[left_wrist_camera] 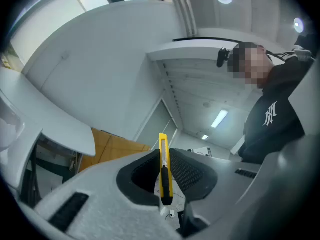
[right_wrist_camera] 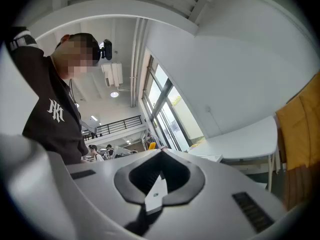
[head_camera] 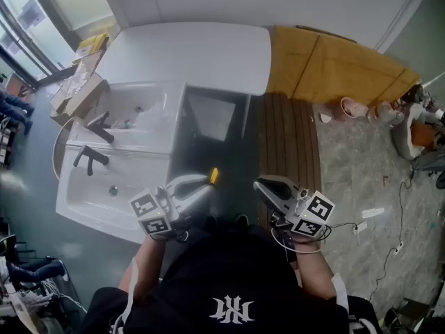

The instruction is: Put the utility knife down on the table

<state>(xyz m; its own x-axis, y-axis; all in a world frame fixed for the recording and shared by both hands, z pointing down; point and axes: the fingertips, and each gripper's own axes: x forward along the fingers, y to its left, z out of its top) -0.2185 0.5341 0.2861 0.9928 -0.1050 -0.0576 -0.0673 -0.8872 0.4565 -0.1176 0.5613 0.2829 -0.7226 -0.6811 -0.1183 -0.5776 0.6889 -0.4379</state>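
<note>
The yellow utility knife [left_wrist_camera: 164, 170] stands on edge between the jaws of my left gripper [left_wrist_camera: 164, 156], which is shut on it. In the head view its yellow tip [head_camera: 214, 175] pokes out past the left gripper [head_camera: 202, 184], held near my waist. My right gripper [head_camera: 261, 186] is level with it, a short gap to the right. Its jaws [right_wrist_camera: 161, 158] are shut on a small pale blade piece [right_wrist_camera: 155, 194] with a hole in it. The white table [head_camera: 188, 53] lies far ahead, beyond both grippers. Both gripper cameras tilt upward and show a person and the ceiling.
A white double sink unit [head_camera: 122, 152] with black taps [head_camera: 92, 158] is at the left. Below the grippers is a dark grey cabinet top [head_camera: 208, 127] and a slatted wooden board [head_camera: 286, 145]. A yellow wooden panel [head_camera: 334, 65] lies at the back right, pots [head_camera: 351, 107] beside it.
</note>
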